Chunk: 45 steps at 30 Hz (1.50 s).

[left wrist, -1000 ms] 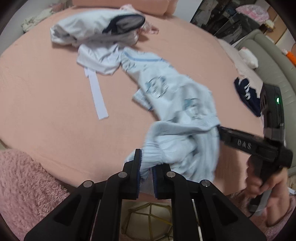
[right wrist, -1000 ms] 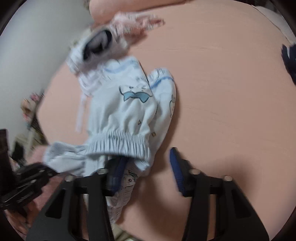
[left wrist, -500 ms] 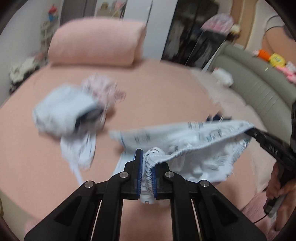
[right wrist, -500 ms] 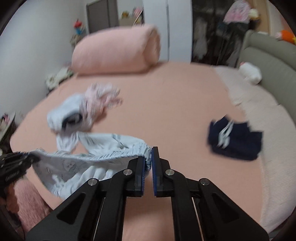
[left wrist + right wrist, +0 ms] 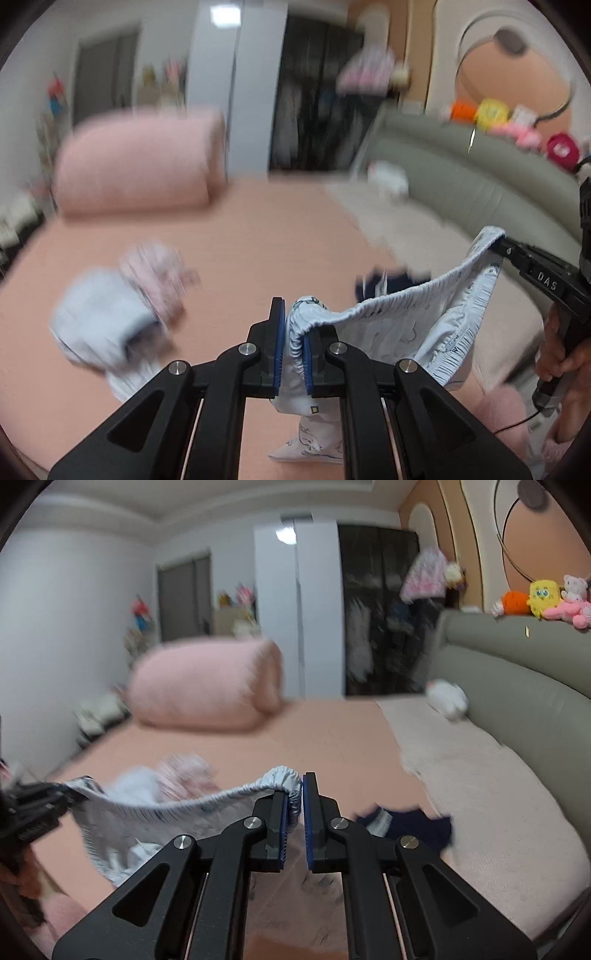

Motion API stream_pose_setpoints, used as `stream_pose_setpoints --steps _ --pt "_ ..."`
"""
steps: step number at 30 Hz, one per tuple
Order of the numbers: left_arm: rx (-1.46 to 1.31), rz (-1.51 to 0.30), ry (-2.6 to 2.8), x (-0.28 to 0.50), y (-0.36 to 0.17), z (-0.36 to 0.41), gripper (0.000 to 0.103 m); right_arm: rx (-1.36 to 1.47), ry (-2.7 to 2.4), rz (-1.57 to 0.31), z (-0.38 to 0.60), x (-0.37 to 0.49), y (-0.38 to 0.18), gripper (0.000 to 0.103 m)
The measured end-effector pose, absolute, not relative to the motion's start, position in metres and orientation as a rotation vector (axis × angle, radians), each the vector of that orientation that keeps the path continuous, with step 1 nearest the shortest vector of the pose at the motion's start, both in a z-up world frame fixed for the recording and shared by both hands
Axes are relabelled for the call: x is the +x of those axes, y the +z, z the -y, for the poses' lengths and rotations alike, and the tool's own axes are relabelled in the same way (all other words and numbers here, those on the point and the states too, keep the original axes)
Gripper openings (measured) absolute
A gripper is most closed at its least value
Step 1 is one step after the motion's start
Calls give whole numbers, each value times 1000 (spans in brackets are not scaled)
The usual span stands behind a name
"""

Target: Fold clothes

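Left wrist view showed the left gripper (image 5: 293, 345) at the lower middle of the frame, its blue pads clamped on the gathered waistband of the pale blue trousers (image 5: 417, 325). From there the waistband ran up and to the right to the right gripper (image 5: 496, 243), whose black tip pinched the other end at the right edge of the frame. A hand (image 5: 557, 350) held that gripper's handle in the lower right. The trousers hung in the air between the two grippers, above the pink bed (image 5: 258, 240), and a printed leg dangled below the left gripper at the bottom of the frame. On the bed at the left lay a blurred heap of clothes (image 5: 110, 317), pale blue and pink. A dark blue garment (image 5: 373, 286) lay beyond the waistband. A pink roll (image 5: 136, 166) lay at the upper left, and a grey headboard (image 5: 461, 184) curved along the right.

Right wrist view had the right gripper (image 5: 295, 812) at the lower middle, its pads closed on the elastic waistband with a narrow slit between them. The trousers (image 5: 177, 812) stretched away to the left, to the left gripper (image 5: 62, 794) at the left edge. The dark garment (image 5: 413, 825) lay just right of the fingers. Plush toys (image 5: 543, 598) sat on the headboard (image 5: 517, 686) at the upper right.
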State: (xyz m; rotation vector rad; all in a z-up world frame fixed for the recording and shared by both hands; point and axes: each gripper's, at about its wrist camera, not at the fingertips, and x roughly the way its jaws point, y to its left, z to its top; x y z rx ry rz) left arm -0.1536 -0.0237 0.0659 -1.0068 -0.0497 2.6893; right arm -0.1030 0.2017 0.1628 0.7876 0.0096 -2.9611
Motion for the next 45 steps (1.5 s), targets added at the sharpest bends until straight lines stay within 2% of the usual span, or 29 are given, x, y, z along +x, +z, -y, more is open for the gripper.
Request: stream_pose_setpoints --steps 2,4,7,10,12,14,20,22,24,25,27,28,29,30,32,36,41,42,44,45 --pt "-994 38 2673 -170 75 17 9 930 -2918 12 -210 -137 143 5" --pt "-813 0 2689 -163 121 14 9 881 -2934 49 -218 -148 161 5" --pt "-542 -142 2750 -142 186 8 9 539 -3040 35 -222 -124 219 6" --pt "-504 -217 2721 -129 198 8 9 378 -3072 107 -231 -94 244 10" --pt "-591 -220 2674 -126 173 9 9 420 -3061 153 -236 -83 231 10" --pt "-760 -208 2613 -129 121 8 9 577 -3038 188 -239 -79 187 10" --pt "-1437 -61 2395 -155 -91 4 9 1362 -2847 252 -231 -88 -22 10" --pt "-1521 -19 2372 -154 -126 4 9 1577 -2754 236 -226 -93 -78 10" --pt "-1552 -7 2397 -151 -141 5 10 1700 -2683 249 -225 -92 -109 10" --pt "-1550 -9 2421 -149 -141 5 12 1715 -2679 236 -224 -90 -116 10" --pt "-1501 65 2467 -137 -138 12 29 1696 -2705 185 -223 -85 -115 17" --pt "-1472 107 2489 -131 -137 16 44 1677 -2725 170 -225 -83 -111 23" --pt "-1444 149 2510 -124 -136 20 49 1659 -2744 159 -227 -81 -107 27" --pt "-1415 191 2530 -118 -135 24 49 1635 -2759 151 -229 -78 -103 28" --pt "-1406 266 2555 -100 -139 34 49 1597 -2769 161 -232 -73 -98 28" --pt "-1498 227 2492 -88 -168 26 49 1500 -2768 68 -220 -65 -84 28" --pt "-1577 326 2486 -83 -189 18 48 1545 -2718 -55 -194 -76 -108 28" --pt "-1569 354 2509 -83 -189 18 45 1549 -2721 -79 -192 -78 -111 28" --pt "-1555 351 2560 -82 -189 17 16 1550 -2738 -138 -190 -82 -119 28" --pt "-1552 342 2581 -83 -188 18 12 1551 -2753 -169 -190 -84 -124 28"
